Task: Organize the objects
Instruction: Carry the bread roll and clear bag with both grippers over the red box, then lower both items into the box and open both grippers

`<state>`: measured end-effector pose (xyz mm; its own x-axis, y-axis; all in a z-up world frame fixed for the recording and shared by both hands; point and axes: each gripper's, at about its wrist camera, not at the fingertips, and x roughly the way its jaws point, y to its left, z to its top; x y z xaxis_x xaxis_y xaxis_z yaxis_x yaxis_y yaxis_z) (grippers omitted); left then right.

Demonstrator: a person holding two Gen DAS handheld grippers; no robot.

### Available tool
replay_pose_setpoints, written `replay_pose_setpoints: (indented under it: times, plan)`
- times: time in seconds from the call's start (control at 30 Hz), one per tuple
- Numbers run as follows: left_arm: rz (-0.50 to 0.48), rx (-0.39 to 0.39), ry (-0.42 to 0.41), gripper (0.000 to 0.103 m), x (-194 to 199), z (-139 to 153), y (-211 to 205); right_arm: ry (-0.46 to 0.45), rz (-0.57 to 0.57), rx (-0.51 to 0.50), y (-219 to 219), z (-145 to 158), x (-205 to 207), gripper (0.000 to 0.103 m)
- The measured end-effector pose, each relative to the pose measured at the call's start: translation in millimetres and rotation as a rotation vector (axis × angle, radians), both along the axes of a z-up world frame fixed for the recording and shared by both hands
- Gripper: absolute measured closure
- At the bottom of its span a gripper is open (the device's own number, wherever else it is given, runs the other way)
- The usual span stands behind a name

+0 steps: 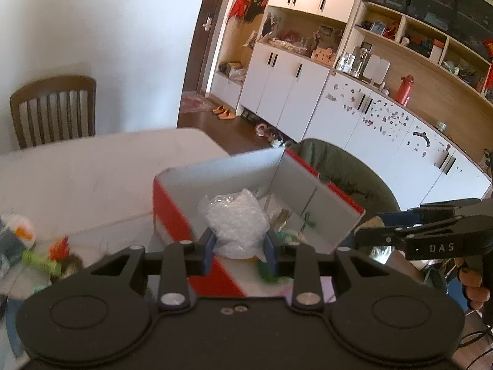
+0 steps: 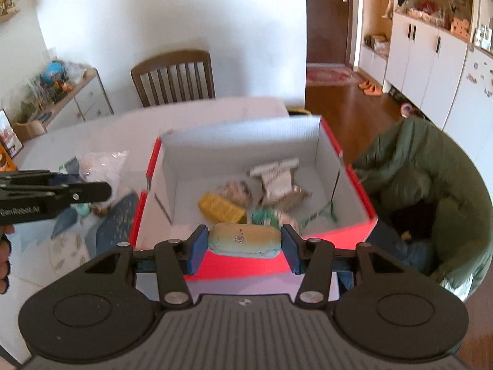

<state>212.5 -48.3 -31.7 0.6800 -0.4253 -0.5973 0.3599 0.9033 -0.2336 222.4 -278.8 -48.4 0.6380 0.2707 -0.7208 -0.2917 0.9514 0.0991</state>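
hovering over the red box point(image 2: 323, 240), the left gripper point(image 1: 237, 246) is pinching a clear bag point(image 1: 235, 225), the right gripper point(image 2: 243, 243) a tan pouch point(image 2: 245, 240), several items already inside, clutter point(image 1: 46, 256) still waiting outside.

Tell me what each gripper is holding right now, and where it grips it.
The left gripper pinches a clear bubble-wrap bundle by its lower sides. The right gripper clamps a tan and pale-green oblong pouch by its two ends.

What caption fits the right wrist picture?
Right gripper holds a tan oblong pouch above the red box.
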Motion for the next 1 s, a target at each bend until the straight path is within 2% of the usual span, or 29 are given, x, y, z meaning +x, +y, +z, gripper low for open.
replay_pose_setpoints:
  times: [0.23, 0.43, 0.63, 1.0]
  plan:
    - [-0.024, 0.036, 0.011, 0.071, 33, 0, -35, -0.038, 0.002, -0.006, -9, 6, 35, 0.053]
    - [-0.022, 0.059, 0.046, 0.071, 65, -11, -62, -0.027, 0.009, -0.008, -17, -5, 63, 0.053]
    - [-0.029, 0.1, 0.089, 0.071, 95, -29, -87, -0.016, 0.054, -0.033, -18, -24, 83, 0.053]
    - [-0.008, 0.145, 0.21, 0.071, 135, -70, -99, 0.054, 0.15, -0.102, -6, -68, 113, 0.053]
